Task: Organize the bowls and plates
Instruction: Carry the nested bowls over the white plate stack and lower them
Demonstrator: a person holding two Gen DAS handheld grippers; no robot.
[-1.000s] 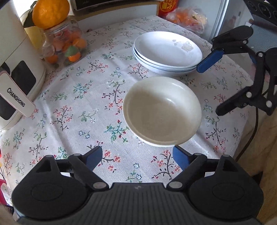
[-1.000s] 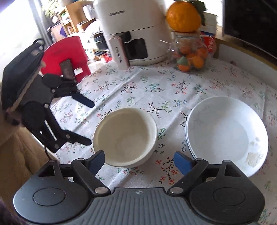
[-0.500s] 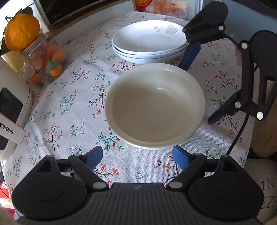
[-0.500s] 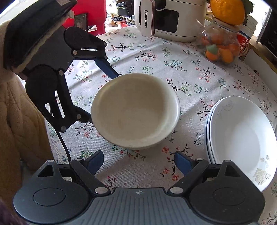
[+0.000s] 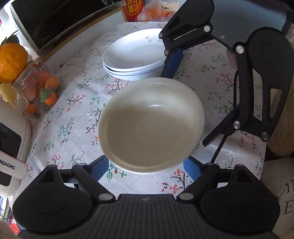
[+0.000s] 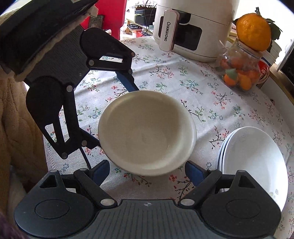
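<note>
A cream bowl (image 5: 150, 125) (image 6: 147, 132) rests on the floral tablecloth (image 5: 73, 110). Beyond it stands a stack of white plates (image 5: 132, 55) (image 6: 253, 165). My left gripper (image 5: 145, 168) is open, and the bowl's near rim covers the tips of its blue fingers (image 5: 97, 169). From the opposite side my right gripper (image 6: 147, 171) is open too, with its fingers (image 6: 193, 173) straddling that edge of the bowl. Each gripper shows in the other's view: the right gripper (image 5: 184, 110), the left gripper (image 6: 116, 117). Whether any pad touches the bowl is hidden.
A white air fryer (image 6: 193, 31) (image 5: 11, 147) and a glass jar of small fruit (image 6: 240, 71) (image 5: 40, 88) topped by an orange (image 6: 253, 31) stand behind. A microwave (image 5: 55, 20) and a red can (image 5: 132, 9) line the back. The table edge (image 5: 261, 156) runs near a cushion.
Both grippers rolled and came down closer to the bowl from opposite sides, so its rim now overlaps their fingertips. The jaw widths look the same, and the bowl has not moved.
</note>
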